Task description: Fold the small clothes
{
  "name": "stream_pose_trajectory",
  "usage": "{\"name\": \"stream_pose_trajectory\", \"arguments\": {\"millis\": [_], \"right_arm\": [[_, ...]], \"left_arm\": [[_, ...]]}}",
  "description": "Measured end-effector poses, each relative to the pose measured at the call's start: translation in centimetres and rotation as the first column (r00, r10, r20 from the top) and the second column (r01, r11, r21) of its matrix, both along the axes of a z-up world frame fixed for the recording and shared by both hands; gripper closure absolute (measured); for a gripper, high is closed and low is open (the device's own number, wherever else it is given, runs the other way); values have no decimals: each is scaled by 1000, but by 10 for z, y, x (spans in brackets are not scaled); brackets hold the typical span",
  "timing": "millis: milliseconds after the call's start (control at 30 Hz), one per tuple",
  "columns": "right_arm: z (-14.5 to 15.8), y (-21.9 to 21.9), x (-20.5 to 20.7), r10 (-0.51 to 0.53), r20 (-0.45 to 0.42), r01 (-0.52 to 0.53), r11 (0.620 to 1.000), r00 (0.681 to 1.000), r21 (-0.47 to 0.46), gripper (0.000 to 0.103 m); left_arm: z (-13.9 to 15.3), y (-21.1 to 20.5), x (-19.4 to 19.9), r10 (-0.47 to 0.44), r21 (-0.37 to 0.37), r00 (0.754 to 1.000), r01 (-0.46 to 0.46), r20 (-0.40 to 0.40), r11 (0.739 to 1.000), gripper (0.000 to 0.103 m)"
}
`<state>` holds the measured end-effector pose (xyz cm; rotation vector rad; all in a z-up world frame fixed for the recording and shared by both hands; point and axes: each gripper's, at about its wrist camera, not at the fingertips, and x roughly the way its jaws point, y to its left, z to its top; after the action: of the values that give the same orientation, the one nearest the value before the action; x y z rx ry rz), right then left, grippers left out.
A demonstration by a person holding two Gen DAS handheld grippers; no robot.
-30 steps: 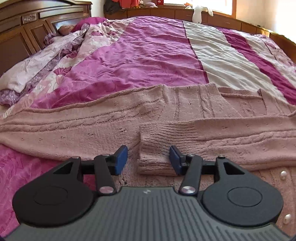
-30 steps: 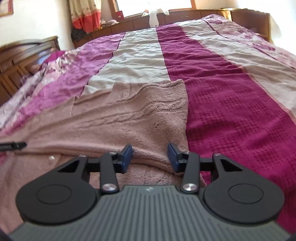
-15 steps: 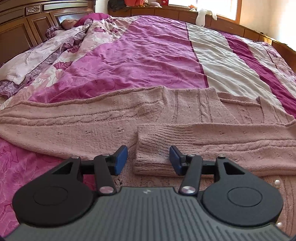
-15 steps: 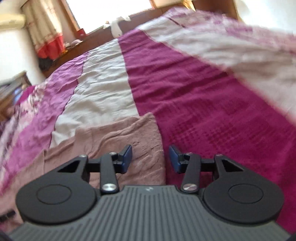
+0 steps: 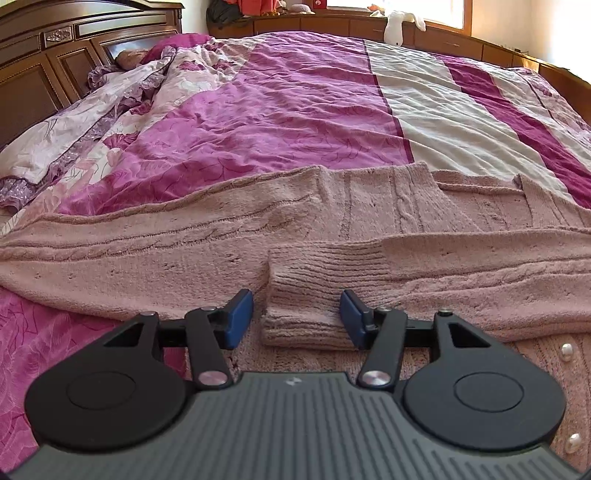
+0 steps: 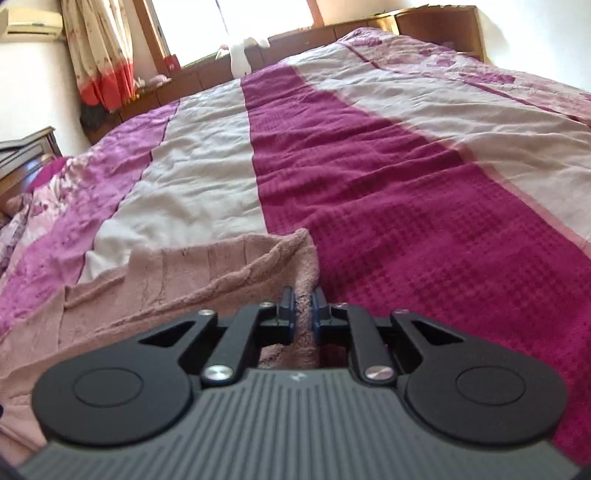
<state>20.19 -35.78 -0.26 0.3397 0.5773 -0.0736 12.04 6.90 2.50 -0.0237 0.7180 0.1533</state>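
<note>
The right claw (image 6: 303, 308) is closing, its blue pads pinching a raised fold at the edge of the dusty-pink cable-knit cardigan (image 6: 207, 273), right where the knit meets the dark magenta stripe of the bed cover (image 6: 388, 206). The pinched fabric stands up between the pads, and the cardigan's hem corner lies just beyond them.

The left claw (image 5: 296, 317) has its jaws opening, blue pads apart on either side of the ribbed cuff of a sleeve (image 5: 306, 295); neither pad presses the knit. That sleeve lies folded across the cardigan's body, running off to the right. Pearl-white round buttons (image 5: 567, 349) show on the knit near the lower right of the left wrist view.

The cardigan is spread flat across the near part of the bed, on the striped magenta, pink and cream quilted cover. Further off, a crumpled floral lilac duvet (image 5: 110, 110) lies by the dark carved wooden headboard (image 5: 44, 55), and a white plush toy (image 5: 395, 26) sits on the far wooden ledge under the window.
</note>
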Motion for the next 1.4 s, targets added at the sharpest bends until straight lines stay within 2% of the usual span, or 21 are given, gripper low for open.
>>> {"name": "stream_pose_trajectory", "arguments": {"millis": [200,333,367,400,433,467,500,700,767,833,1000,1133,1400], "right_arm": [[22,11,-19,-8,98,14,998,995,-65,88],[25,19,-32,22,90,-18,999,996,-42,88],[25,21,-36,33,80,-31,999,996,-28,85],[25,23,-42,48,74,-48,999,996,-11,78],[25,25,-48,61,73,-61,998,995,1,60],[26,27,-55,75,78,-76,997,994,10,47],[26,29,-62,89,84,-90,996,992,9,45],[26,45,-94,168,73,-167,986,983,-17,46],[17,50,-94,183,37,-181,982,982,-53,47],[6,49,-92,161,-9,-161,986,987,-40,49],[20,53,-107,151,29,-149,988,988,-51,48],[32,55,-123,177,50,-175,983,983,-47,47],[42,67,-150,229,42,-231,972,973,51,43]], "left_arm": [[-1,0,0,0,-5,1000,0,0,1000,42],[0,2,0,-5,-8,1000,5,2,1000,41],[0,2,0,-5,-9,1000,5,1,1000,41],[1,3,0,-4,-11,1000,4,-1,1000,41],[2,3,-1,-2,-14,1000,2,-2,1000,41],[3,3,-1,1,-19,1000,-1,-2,1000,41],[5,5,-3,7,-28,1000,-7,-1,1000,41],[8,9,-10,25,-61,1000,-25,-10,998,40],[9,8,-11,27,-55,1000,-28,-14,998,40],[14,9,-15,28,-61,1000,-28,-11,998,40],[32,17,-31,25,-43,1000,-25,15,999,40],[44,36,-48,67,-57,998,-66,16,996,40],[44,85,-78,182,-87,983,-182,-15,979,40]]}}
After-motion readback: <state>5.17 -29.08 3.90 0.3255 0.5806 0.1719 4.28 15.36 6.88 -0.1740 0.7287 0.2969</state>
